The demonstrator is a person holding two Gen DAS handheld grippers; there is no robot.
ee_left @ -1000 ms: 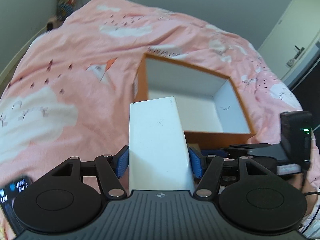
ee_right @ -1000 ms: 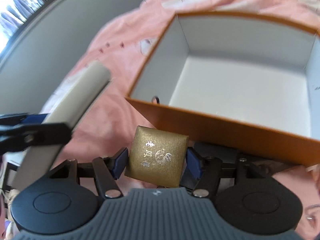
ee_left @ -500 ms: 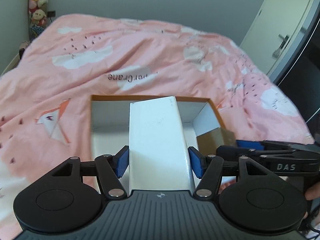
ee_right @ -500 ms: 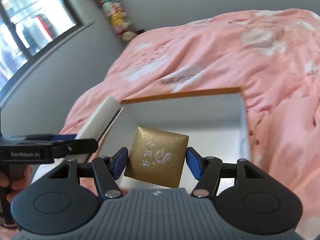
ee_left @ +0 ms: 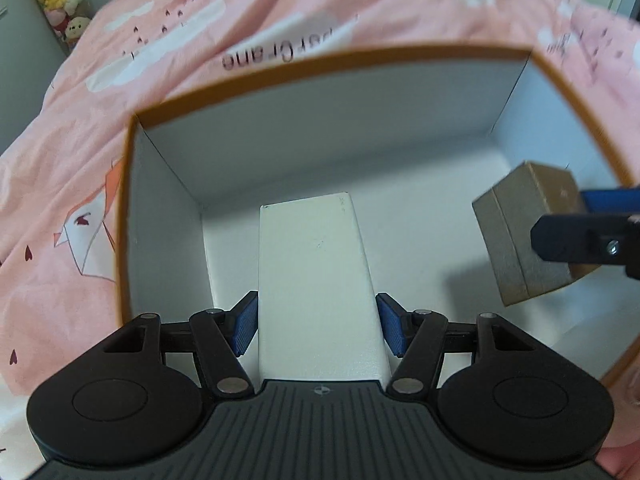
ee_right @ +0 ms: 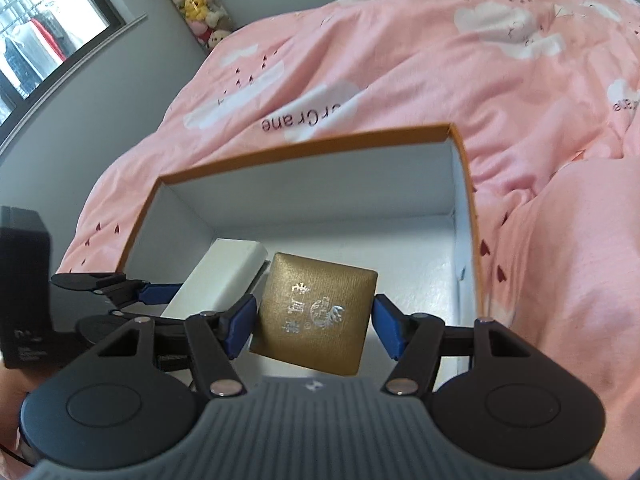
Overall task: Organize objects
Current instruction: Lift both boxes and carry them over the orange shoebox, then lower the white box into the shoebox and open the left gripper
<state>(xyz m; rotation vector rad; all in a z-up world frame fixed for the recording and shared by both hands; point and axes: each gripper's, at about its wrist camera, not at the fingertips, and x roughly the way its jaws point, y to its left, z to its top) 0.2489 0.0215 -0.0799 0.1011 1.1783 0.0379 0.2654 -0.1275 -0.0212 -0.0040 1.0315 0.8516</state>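
1. White box (ee_left: 316,280), long and narrow, is clamped between the blue pads of the left gripper (ee_left: 316,330); a second ago it hung short of the orange box (ee_left: 132,216), now it dips inside near that box's left wall
2. Gold box (ee_right: 316,314), tilted, is gripped by the right gripper (ee_right: 314,326) and has come over the near edge too, toward the right side, so both look ready to set down
3. Pink duvet (ee_right: 400,60) carries the orange box; the two loads hang close together, so they might bump
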